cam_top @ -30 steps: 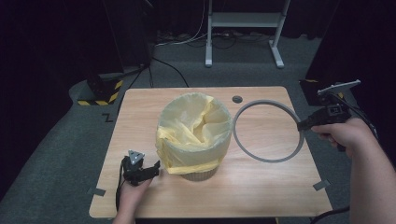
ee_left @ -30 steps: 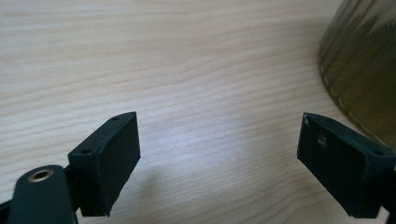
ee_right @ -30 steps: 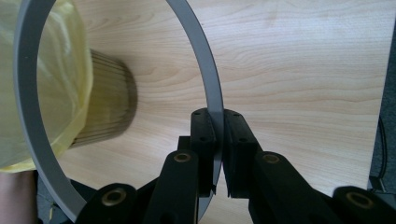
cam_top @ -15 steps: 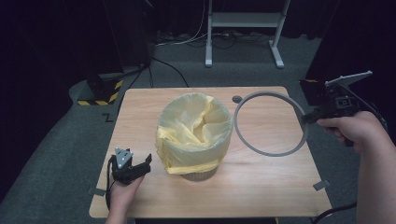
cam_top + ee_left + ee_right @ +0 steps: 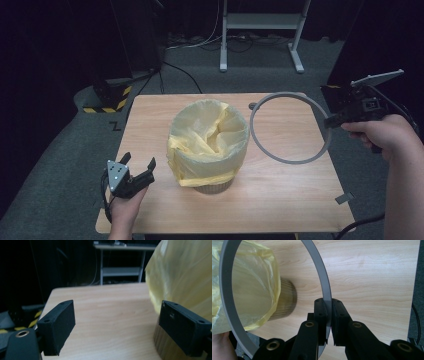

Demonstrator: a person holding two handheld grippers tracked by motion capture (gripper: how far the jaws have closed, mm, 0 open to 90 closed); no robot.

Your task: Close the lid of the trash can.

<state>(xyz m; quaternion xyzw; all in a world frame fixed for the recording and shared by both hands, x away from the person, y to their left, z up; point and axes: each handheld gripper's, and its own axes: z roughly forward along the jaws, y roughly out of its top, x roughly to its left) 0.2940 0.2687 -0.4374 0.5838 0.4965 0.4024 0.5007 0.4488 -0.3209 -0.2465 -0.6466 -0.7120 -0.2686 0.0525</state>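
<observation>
**A:** Status on the ring [image 5: 291, 127]?

**B:** I have it in the right gripper [image 5: 334, 118], jaws clamped on the rim at its right edge. In the right gripper view the grey band runs straight down between the two pads [image 5: 321, 315]. It's off the table [image 5: 150, 130] and tilted, far side up, hanging just right of the bin [image 5: 207, 150].

**A:** Why grip the edge and not across?

**B:** An edge grip leaves the whole opening free. My guess is the ring goes down over the bin's mouth to pin the bag [image 5: 210, 135], so nothing should block the hole.

**A:** Bag state?

**B:** Yellow liner, folded out over the bin's rim, hem bunched low on the outside. The inside is crumpled, not smoothed. The fold looks like it's there for the ring to trap.

**A:** Left gripper?

**B:** Left gripper [image 5: 137, 167] is low at the table's near-left corner, jaws wide apart, holding nothing. In its own view the bag [image 5: 185, 277] and the bin's ribbed wall [image 5: 162, 342] sit just behind the right jaw. Near, but I can't tell if they touch.

**A:** Why park it there?

**B:** Probably to steady the bin or tuck the bag if the ring drags it. The bin looks light, and one-sided pressure could tip it.

**A:** Risk?

**B:** The ring coming in tilted, catching one side of the bag and pulling the fold off. I'd level it and centre it first.
</observation>
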